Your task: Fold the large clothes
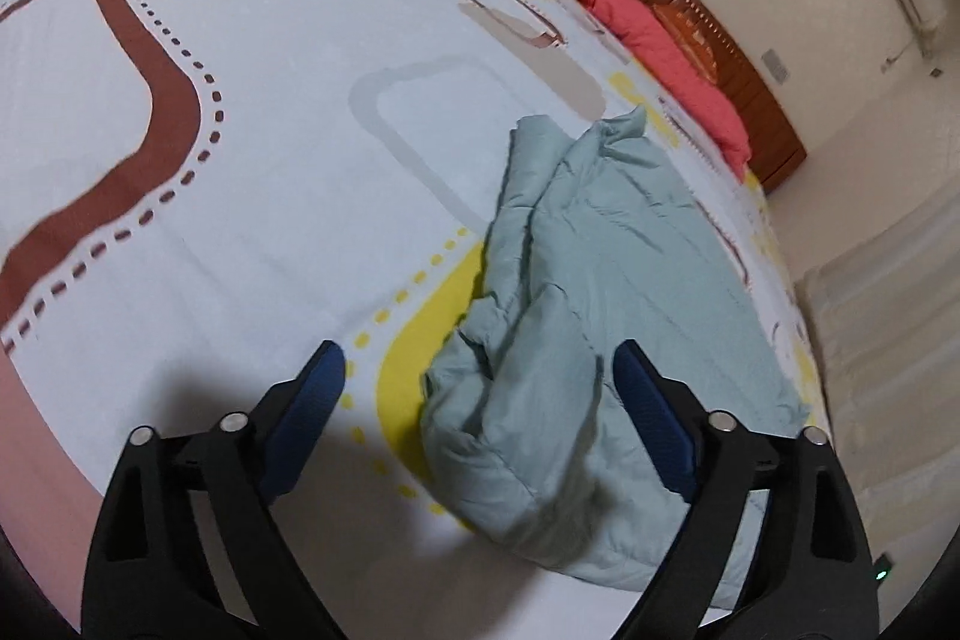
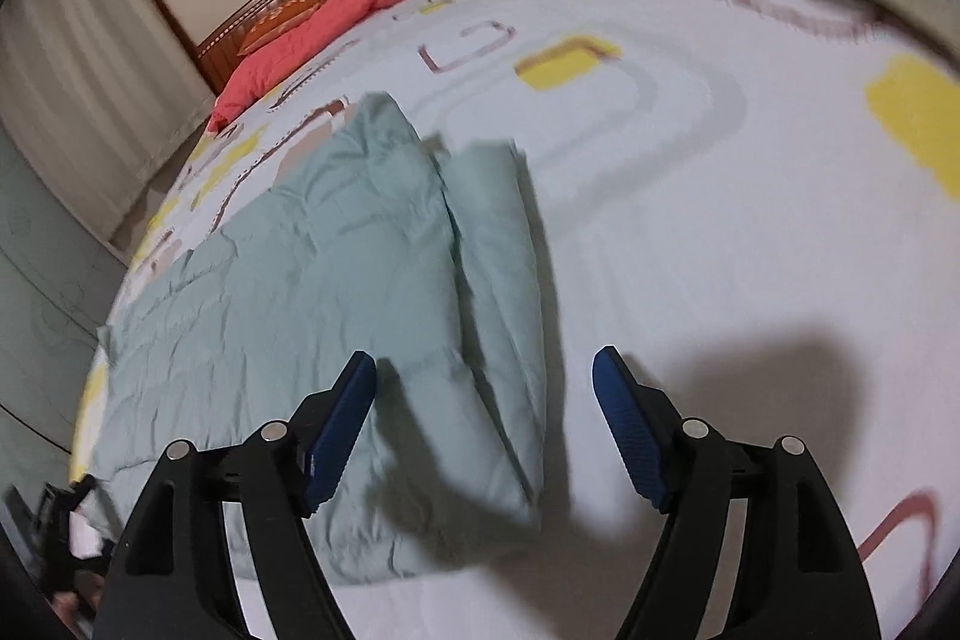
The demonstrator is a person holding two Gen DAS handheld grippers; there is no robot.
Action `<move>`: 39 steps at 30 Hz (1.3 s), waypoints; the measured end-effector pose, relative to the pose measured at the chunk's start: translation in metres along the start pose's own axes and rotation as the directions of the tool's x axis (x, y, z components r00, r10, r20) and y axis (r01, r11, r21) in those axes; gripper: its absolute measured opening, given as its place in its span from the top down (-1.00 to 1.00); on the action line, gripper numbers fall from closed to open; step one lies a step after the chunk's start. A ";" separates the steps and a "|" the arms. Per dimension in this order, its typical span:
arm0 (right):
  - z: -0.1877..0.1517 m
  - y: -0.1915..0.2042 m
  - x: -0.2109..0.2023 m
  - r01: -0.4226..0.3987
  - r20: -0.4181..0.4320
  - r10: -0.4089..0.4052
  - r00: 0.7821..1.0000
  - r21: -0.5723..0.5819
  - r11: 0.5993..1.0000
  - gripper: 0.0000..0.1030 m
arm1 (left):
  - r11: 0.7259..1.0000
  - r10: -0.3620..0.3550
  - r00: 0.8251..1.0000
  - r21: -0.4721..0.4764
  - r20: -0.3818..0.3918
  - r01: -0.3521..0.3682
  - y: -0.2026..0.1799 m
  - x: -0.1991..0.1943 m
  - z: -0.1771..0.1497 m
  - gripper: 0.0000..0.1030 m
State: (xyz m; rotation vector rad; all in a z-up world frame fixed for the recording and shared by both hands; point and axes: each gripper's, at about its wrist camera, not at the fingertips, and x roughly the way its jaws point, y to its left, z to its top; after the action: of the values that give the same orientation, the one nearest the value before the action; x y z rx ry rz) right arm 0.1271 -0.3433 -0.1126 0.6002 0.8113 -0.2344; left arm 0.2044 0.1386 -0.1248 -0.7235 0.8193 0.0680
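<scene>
A pale green quilted garment lies partly folded on the bed, with one side turned over in a thick fold. It also shows in the right wrist view, the folded edge on its right. My left gripper is open and empty, hovering above the garment's near left corner. My right gripper is open and empty, hovering above the garment's folded edge near the front.
The bed sheet is white with brown, yellow and grey shapes. A red pillow lies against the wooden headboard; both show in the right wrist view. Curtains and walls surround the bed.
</scene>
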 end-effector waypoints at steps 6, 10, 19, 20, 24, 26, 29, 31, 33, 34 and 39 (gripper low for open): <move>-0.007 -0.001 0.005 -0.026 0.015 0.025 1.000 0.079 0.997 -0.59 | 0.996 -0.076 0.997 -0.056 -0.002 0.076 -0.006 0.011 -0.003 -0.80; -0.010 0.007 0.009 -0.055 0.012 0.054 0.998 0.061 0.997 -0.56 | 0.995 -0.074 0.997 -0.066 -0.011 0.073 -0.014 0.017 -0.006 -0.51; -0.013 0.014 0.009 -0.116 0.012 0.116 0.993 0.078 0.990 0.53 | 0.996 -0.088 0.996 -0.010 -0.013 0.088 -0.025 0.019 -0.010 0.63; -0.013 0.015 0.007 -0.122 0.018 0.121 0.992 0.072 0.990 0.55 | 0.996 -0.089 0.996 -0.006 -0.008 0.089 -0.025 0.017 -0.009 0.67; -0.015 0.015 -0.004 -0.144 0.027 0.143 0.989 0.066 0.987 0.63 | 0.996 -0.088 0.996 0.000 0.001 0.088 -0.026 0.008 -0.013 0.72; -0.019 0.015 -0.012 -0.151 0.026 0.149 0.988 0.061 0.987 0.64 | 0.996 -0.085 0.996 0.014 0.007 0.085 -0.025 -0.001 -0.015 0.73; -0.026 0.013 -0.022 -0.159 0.017 0.158 0.987 0.047 0.986 0.64 | 0.996 -0.090 0.996 0.017 0.005 0.090 -0.018 -0.014 -0.020 0.73; -0.034 0.011 -0.029 -0.164 0.008 0.164 0.986 0.042 0.986 0.64 | 0.996 -0.091 0.996 0.006 -0.002 0.091 -0.011 -0.023 -0.025 0.73; -0.043 0.009 -0.035 -0.166 0.001 0.166 0.986 0.037 0.985 0.64 | 0.996 -0.090 0.996 0.002 -0.008 0.090 -0.003 -0.032 -0.031 0.73; -0.048 0.007 -0.038 -0.167 -0.003 0.168 0.986 0.035 0.985 0.64 | 0.996 -0.090 0.996 0.001 -0.010 0.090 0.002 -0.037 -0.035 0.73; -0.073 0.000 -0.057 -0.174 -0.021 0.175 0.984 0.028 0.984 0.64 | 0.996 -0.085 0.996 -0.005 -0.018 0.085 0.017 -0.060 -0.049 0.73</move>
State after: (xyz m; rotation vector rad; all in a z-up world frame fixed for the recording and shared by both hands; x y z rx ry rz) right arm 0.0439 -0.3024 -0.1099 0.6954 0.7746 -0.0776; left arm 0.1257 0.1350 -0.1156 -0.7633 0.8055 -0.0130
